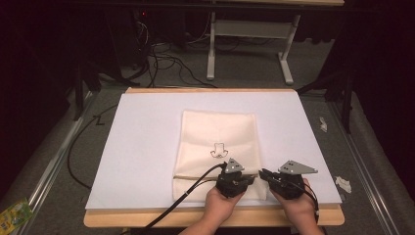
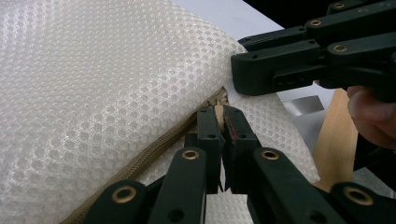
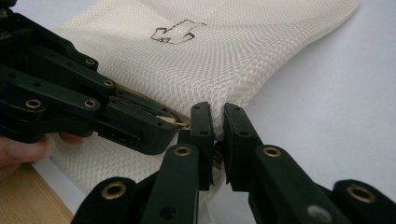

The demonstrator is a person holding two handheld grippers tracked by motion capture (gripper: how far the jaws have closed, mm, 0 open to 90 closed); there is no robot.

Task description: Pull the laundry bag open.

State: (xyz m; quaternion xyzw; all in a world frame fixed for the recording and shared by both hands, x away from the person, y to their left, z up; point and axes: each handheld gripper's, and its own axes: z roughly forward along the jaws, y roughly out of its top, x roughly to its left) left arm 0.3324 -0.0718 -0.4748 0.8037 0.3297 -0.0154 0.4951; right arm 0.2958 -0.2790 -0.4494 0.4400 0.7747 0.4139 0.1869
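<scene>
The place looks like a lab or recording studio set up for test work, not a home. Black walls or drapes close in the upper left and upper right of the high view. A wooden worktop (image 1: 147,218) sits at the centre of the frame, covered by a white sheet (image 1: 147,147). Grey carpet floor (image 1: 58,205) lies around it. Loose black cables (image 1: 161,63) snake across the floor at the upper middle, near dark equipment with a small red light (image 1: 143,13). A white metal table frame (image 1: 249,29) stands at the top centre. Metal rails (image 1: 54,161) run along the left and right edges.
</scene>
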